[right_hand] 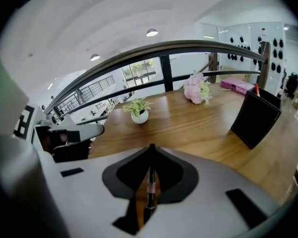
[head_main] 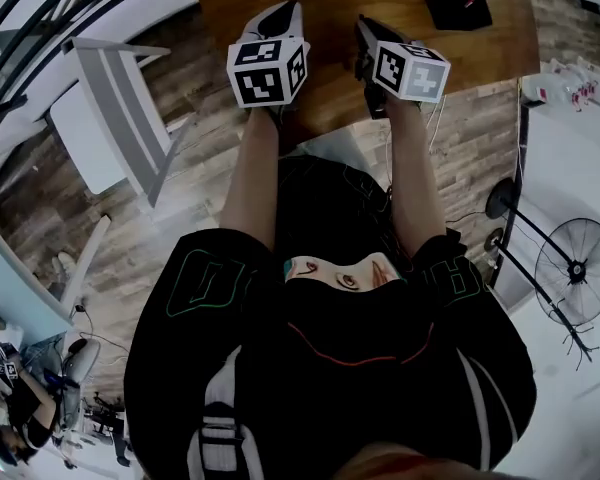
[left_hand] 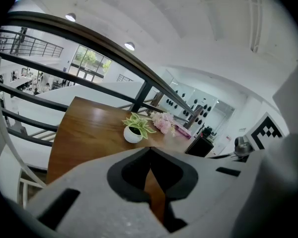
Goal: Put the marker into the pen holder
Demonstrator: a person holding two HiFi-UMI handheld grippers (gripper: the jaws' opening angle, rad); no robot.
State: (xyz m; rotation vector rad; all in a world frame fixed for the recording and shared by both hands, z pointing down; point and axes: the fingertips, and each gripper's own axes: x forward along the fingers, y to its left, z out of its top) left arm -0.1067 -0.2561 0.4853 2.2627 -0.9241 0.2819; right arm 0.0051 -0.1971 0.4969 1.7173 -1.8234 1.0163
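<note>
A thin dark marker (right_hand: 149, 188) stands upright between the jaws of my right gripper (right_hand: 151, 151), which is shut on it. The black pen holder (right_hand: 255, 117) stands on the wooden table (right_hand: 198, 128) ahead and to the right, with a red pen tip showing at its top. From the head view the pen holder (head_main: 458, 9) lies beyond my right gripper (head_main: 366, 30). My left gripper (head_main: 281, 14) hovers beside it over the table's near edge. Its jaws (left_hand: 150, 151) are shut with nothing held.
A small potted plant (right_hand: 139, 114) and pink flowers (right_hand: 196, 89) stand at the table's far side by a dark railing (right_hand: 164, 47). A pink box (right_hand: 237, 86) lies behind the holder. A white chair (head_main: 110, 118) stands left of me, a floor fan (head_main: 577, 266) right.
</note>
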